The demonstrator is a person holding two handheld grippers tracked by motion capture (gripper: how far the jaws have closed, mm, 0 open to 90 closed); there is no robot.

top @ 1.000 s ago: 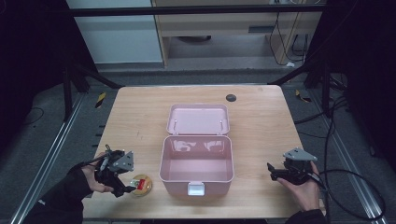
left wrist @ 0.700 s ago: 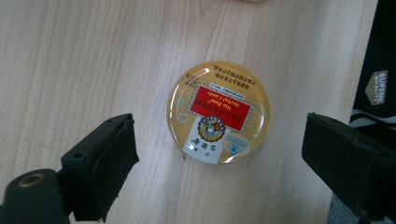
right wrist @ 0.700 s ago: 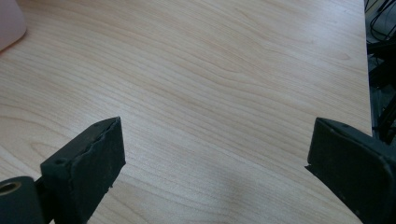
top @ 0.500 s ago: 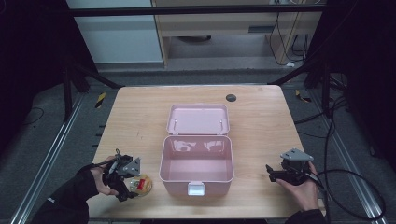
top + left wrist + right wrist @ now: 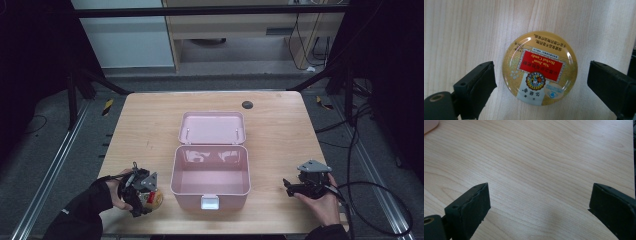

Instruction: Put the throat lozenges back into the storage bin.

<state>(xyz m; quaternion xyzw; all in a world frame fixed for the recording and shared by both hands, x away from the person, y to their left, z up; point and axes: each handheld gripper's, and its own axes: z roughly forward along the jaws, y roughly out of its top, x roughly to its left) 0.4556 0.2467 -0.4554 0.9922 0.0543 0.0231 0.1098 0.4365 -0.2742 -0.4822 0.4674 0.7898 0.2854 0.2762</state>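
Left gripper (image 5: 541,82) has descended over the round gold herbal-candy tin (image 5: 539,68) left of the open pink plastic box (image 5: 210,169), fingers spread, untouching; right gripper (image 5: 537,207) fingers likewise spread, empty.

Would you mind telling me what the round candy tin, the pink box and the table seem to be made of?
Candy tin: probably printed metal with a glossy gold lid, since light glints off it. Pink box: likely moulded plastic, smooth and slightly shiny, with reflections on its inner wall. Table: pale wood or wood-look laminate, matte, with visible grain.
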